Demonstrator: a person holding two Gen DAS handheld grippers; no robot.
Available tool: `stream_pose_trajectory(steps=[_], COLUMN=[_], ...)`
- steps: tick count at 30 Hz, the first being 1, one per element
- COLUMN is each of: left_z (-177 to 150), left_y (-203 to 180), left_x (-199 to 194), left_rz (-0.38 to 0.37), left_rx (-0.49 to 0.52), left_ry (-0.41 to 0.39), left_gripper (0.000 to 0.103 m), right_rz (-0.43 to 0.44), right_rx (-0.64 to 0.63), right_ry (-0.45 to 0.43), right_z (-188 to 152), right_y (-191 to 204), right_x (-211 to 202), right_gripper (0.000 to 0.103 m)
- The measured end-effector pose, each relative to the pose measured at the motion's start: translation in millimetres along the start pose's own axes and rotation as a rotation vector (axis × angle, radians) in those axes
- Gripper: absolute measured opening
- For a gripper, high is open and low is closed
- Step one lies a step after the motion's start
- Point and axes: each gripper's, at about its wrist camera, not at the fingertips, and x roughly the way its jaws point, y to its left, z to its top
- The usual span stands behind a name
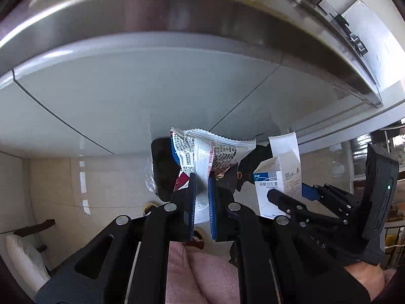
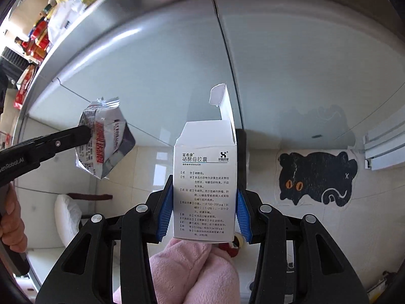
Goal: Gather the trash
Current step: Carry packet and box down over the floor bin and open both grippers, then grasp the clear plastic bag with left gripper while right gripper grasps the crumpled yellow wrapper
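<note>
Left gripper [image 1: 202, 185] clamped on a crumpled snack wrapper [image 1: 202, 152], its blue-padded fingers pressing the silvery, text-printed foil from both sides so that the wrapper's serrated edge stands up above the fingertips. Right gripper [image 2: 205, 202] clenched on a white medicine box [image 2: 205, 177], held upright with printed Chinese text facing the camera and its top flap [image 2: 222, 101] open and raised. Both items are lifted in the air in front of a glossy grey cabinet front [image 2: 152, 63], beneath the metal edge of a countertop [image 1: 177, 7]; the box is to the right of the wrapper, near it but apart. From the right wrist view, the left gripper enters from the left edge with the wrapper [image 2: 103, 136] at its tip, a bare hand [image 2: 10, 223] on its handle. On the pale tiled floor below lie a black cat-shaped mat [image 2: 316, 177] with orange eyes and a pink plush garment [image 2: 192, 271], the latter directly under the grippers. A white cushioned chair [image 2: 67, 217] stands at lower left.
</note>
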Motion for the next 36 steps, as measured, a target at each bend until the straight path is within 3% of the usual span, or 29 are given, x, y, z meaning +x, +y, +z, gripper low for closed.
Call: stream_pose_trajectory(steps=[8,13,16,17,19,21,26,29,31,36], left_z=[2,11,15,17,20,22,25,25,24,13], left_y=[28,40,50,52,54,53,51,48,50,40], left_x=[128,171,184,185,184,181,163,141,120,46], left_rz=[-0.002,0.000,-0.001,-0.001,0.002,-0.006,-0.005,-0.002,-0.001,0.030], left_rx=[-0.074,-0.106,-0.126,-0.133,-0.137,-0.137,-0.147,-0.152,-0.153,-0.135], left_ry=[0.124,0.151,0.153,0.152,0.145,0.142,0.129,0.107,0.080,-0.010], left_gripper=[0.008,0.009,0.017,0.019,0.036,0.040,0.044,0.053,0.065,0.084], right_rz=[0.017,0.022,0.003,-0.009,-0.014,0.000,-0.022,-0.030,-0.025,0.006], right_rx=[0.005,0.042,0.040,0.033,0.031,0.034,0.022,0.018,0.023,0.032], right_ry=[0.053,0.080,0.089,0.093,0.097,0.094,0.091,0.076,0.057,-0.025], right_z=[-7,-3,2,4,6,8,14,16,18,27], right_y=[-13,-23,-24,-24,-26,-26,-25,-25,-27,-19], right_x=[103,145,157,160,161,159,144,120,98,19], right_gripper=[0.045,0.046,0.050,0.052,0.061,0.068,0.068,0.069,0.073,0.096])
